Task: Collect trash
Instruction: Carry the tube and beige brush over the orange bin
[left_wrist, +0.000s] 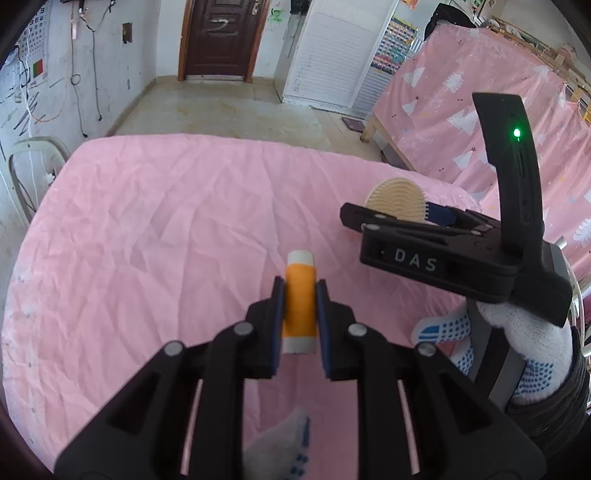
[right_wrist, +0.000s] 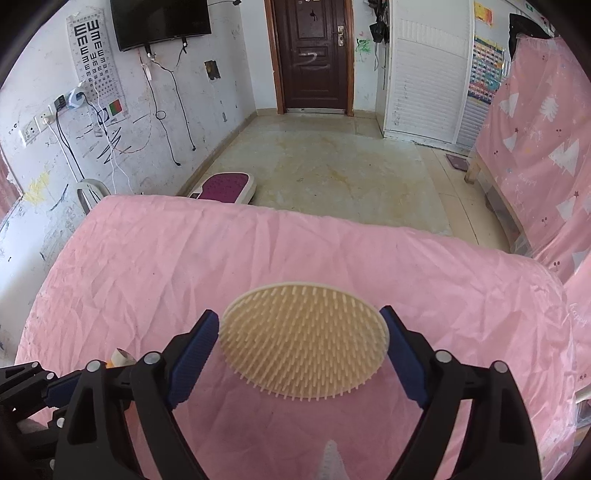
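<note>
An orange thread spool (left_wrist: 299, 306) with white ends sits upright between the pads of my left gripper (left_wrist: 299, 284), which is shut on it just above the pink tablecloth (left_wrist: 166, 221). A round cream bristle brush (right_wrist: 303, 347), bristles up, lies between the blue pads (right_wrist: 195, 354) of my right gripper (right_wrist: 301, 321). Both pads touch its rim. In the left wrist view the right gripper (left_wrist: 391, 218) is to the right of the spool, with the brush (left_wrist: 395, 197) at its tip and a white gloved hand (left_wrist: 524, 332) on its handle. The spool's white end (right_wrist: 122, 356) peeks in at the lower left.
The table's far edge drops to a tiled floor (right_wrist: 332, 166). A white plastic chair (right_wrist: 90, 188) stands at the far left corner and a purple-topped scale (right_wrist: 225, 186) lies on the floor behind. A pink-draped frame (left_wrist: 461, 103) runs along the right.
</note>
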